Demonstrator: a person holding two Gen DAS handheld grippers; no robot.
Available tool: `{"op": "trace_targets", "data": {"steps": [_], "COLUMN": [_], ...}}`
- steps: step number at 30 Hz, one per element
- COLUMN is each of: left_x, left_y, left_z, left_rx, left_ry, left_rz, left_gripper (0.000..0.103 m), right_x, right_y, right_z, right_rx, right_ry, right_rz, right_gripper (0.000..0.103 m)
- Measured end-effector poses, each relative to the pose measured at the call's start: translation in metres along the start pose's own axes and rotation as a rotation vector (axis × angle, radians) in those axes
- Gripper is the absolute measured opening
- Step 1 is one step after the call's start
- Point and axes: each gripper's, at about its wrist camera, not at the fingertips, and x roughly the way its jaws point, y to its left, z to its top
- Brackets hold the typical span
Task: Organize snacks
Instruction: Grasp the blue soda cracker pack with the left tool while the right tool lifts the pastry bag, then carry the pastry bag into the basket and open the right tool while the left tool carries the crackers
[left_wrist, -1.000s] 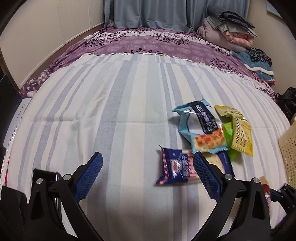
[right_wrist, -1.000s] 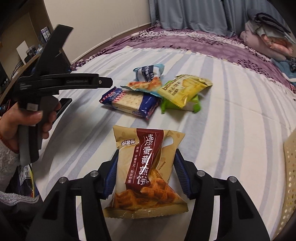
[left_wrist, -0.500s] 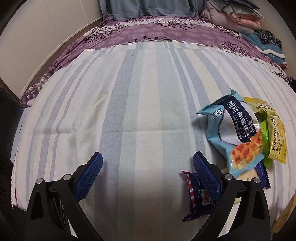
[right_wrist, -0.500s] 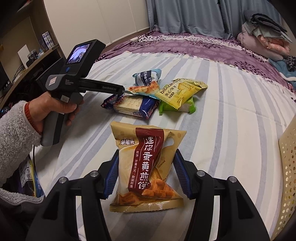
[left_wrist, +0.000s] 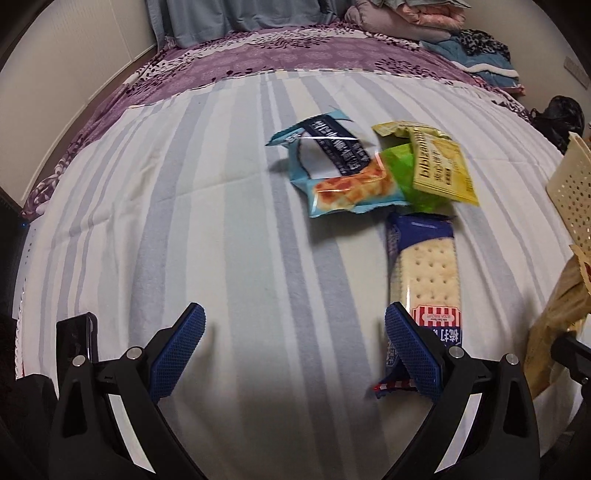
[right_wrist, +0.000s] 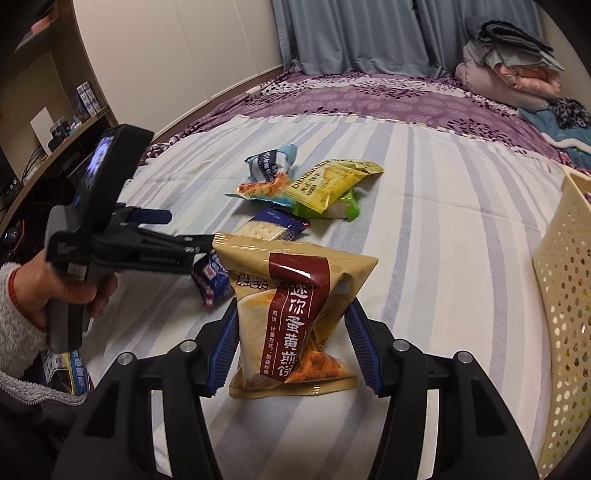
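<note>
Setting: a bed (left_wrist: 184, 206) with a striped sheet, seen from two hand-held grippers, each looking along its own fingers.

Right gripper (right_wrist: 295, 350): its blue fingers (right_wrist: 225, 350) pinch a tan snack bag (right_wrist: 295, 321) from both sides. The bag stands upright between them, lifted clear of the sheet.

Left gripper (left_wrist: 291, 347): fingers spread wide with only bare sheet between them. Nothing is held.

Cracker packet (left_wrist: 423, 280): a long blue packet lying flat on the sheet. Its near end sits right against the outer side of the left gripper's right finger (left_wrist: 412, 350), partly hidden behind it, so it is outside the gap, not in it.

Long axis: the packet runs away from the fingers, roughly in line with the way the left gripper points, not across it.

Nearer hand: the left gripper is nearest the cracker packet and is free; the right one is already full.

Other snacks: a light blue bag (left_wrist: 343, 177), a green packet (left_wrist: 413, 177) and a yellow packet (left_wrist: 439, 166) lie overlapped just beyond the far end of the cracker packet.

Basket (right_wrist: 565, 295): a cream perforated basket stands to the right of the right gripper's fingers, near the held bag.

Likely next need: the left fingers probably have to shift sideways to the right until the packet's narrow width lies between them. The tan bag looks bound for the basket.
</note>
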Motion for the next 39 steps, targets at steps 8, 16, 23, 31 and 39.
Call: {"op": "trace_targets", "data": {"steps": [8,16,23,31,39], "left_x": [-0.023,-0.004,0.012,0.010,-0.013], "left_y": [-0.027,-0.056,-0.066,-0.067,-0.069], "left_z": [0.010,0.009,0.008,0.008,0.012], "left_rx": [-0.006,0.044,0.050,0.053,0.061], "left_ry": [-0.061,-0.036,-0.005,-0.009,-0.046], "left_rz": [-0.068,-0.080,-0.099,-0.094,-0.100], "left_gripper": [0.099,0.094,0.063,0.045,0.045], "right_x": [-0.015,-0.021,-0.024,-0.033,-0.052], "right_y": [-0.016,-0.024,-0.032,-0.036,-0.041], "right_z": [-0.004,-0.007,-0.012,-0.011,-0.007], "right_rx": [0.046,0.064,0.090,0.103,0.114], "right_ry": [-0.037,-0.058,-0.064,-0.092,-0.150], "right_rz": [-0.028,-0.035,-0.042,-0.046,-0.058], "right_gripper": [0.056,0.056,0.056,0.056,0.056]}}
